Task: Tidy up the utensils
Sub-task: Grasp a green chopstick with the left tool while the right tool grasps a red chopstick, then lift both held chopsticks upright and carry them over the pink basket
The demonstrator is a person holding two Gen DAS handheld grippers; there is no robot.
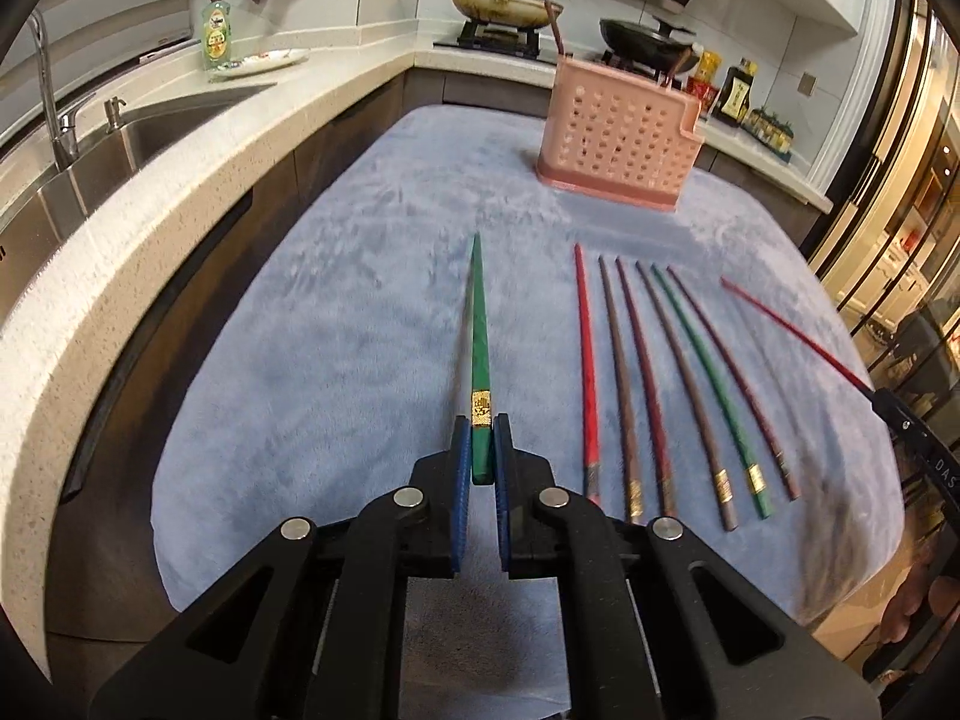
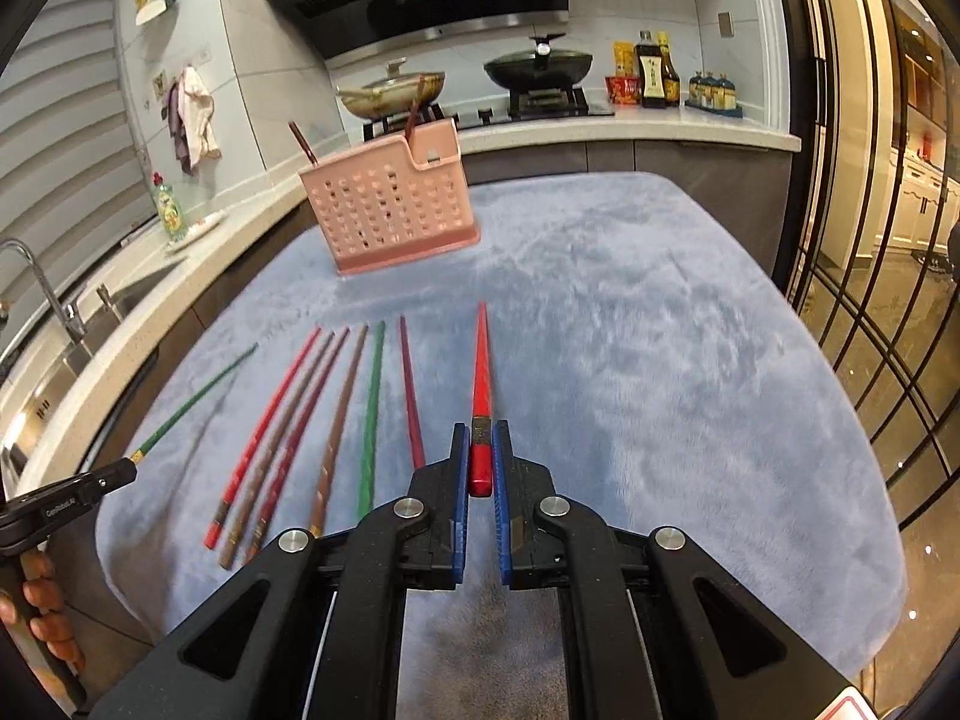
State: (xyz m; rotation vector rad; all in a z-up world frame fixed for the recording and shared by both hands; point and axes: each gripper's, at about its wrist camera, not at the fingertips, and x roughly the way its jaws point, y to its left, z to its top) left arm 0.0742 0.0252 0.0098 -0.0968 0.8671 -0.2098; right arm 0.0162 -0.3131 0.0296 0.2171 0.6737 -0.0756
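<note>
Though blurred, sink [image 1: 150,126] left-view only.

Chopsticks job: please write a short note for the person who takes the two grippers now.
Left gripper: shut on a green chopstick, held above the blue cloth.
Right gripper: shut on a red chopstick.
Six chopsticks lie side by side on the cloth.
The pink holder stands at the far end and already has two chopsticks in it.
Left to do: put both held chopsticks in the holder, then the six.
</note>
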